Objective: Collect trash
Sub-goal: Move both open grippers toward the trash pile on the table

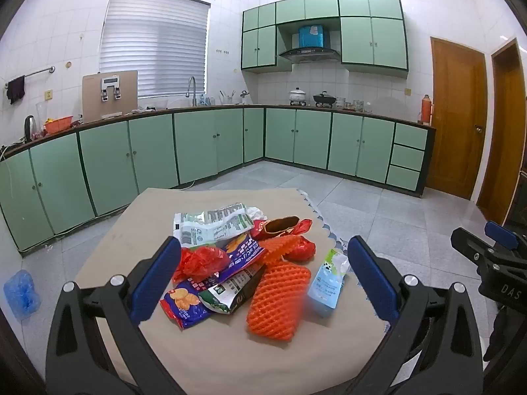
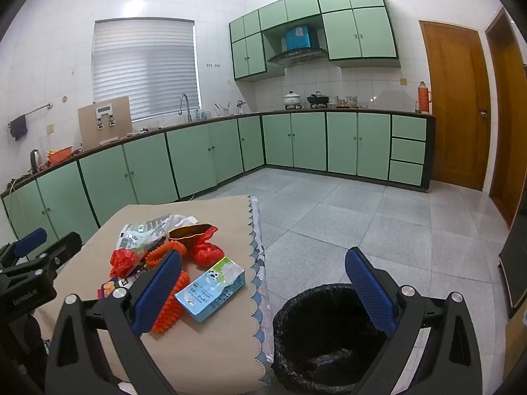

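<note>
A pile of trash lies on the beige table [image 1: 210,345]: an orange foam net [image 1: 280,299], a light blue milk carton [image 1: 327,279], a blue snack wrapper [image 1: 184,306], a red plastic bag [image 1: 201,260], a white-green wrapper [image 1: 214,223] and red wrappers [image 1: 296,247]. My left gripper [image 1: 263,273] is open and empty, just in front of the pile. My right gripper [image 2: 263,283] is open and empty, above the table's right edge. The carton [image 2: 210,291] and the foam net [image 2: 168,312] lie by its left finger. A black-lined trash bin [image 2: 316,339] stands on the floor under the right gripper.
Green kitchen cabinets [image 1: 197,144] run along the far walls with a worktop full of kitchenware. Grey tiled floor [image 2: 362,214] lies to the right of the table. Wooden doors [image 2: 454,105] are at the far right. A blue bag [image 1: 21,293] lies on the floor at left.
</note>
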`<state>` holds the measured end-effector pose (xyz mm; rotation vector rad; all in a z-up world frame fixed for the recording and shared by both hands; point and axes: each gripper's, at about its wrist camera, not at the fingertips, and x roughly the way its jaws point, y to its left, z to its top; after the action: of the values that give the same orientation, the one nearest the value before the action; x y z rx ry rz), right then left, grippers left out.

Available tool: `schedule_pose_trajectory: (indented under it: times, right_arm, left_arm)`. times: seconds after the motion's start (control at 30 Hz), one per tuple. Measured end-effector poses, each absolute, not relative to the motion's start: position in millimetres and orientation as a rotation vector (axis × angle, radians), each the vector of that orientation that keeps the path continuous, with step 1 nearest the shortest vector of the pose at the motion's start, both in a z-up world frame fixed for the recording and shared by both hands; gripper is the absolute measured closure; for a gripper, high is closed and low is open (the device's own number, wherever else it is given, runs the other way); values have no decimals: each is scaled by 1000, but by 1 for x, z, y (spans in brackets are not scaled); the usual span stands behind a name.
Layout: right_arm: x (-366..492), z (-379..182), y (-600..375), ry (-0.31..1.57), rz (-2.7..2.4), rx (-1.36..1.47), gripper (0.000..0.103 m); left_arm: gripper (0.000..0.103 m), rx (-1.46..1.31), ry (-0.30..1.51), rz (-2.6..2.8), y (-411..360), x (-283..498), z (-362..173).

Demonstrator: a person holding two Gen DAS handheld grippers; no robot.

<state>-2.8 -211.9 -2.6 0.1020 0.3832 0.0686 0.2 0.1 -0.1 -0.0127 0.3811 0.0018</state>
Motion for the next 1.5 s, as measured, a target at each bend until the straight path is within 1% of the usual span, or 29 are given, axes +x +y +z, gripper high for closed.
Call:
schedule_pose_trajectory:
  times: [1.17,1.5]
  right_arm:
    - [-6,-7,-215,374,59,115,6]
    - [5,-23,-206,370,66,128,6]
  left_arm:
    - [5,-6,384,5,-1,4,-1]
    - [5,0,366,46,28,16,-25]
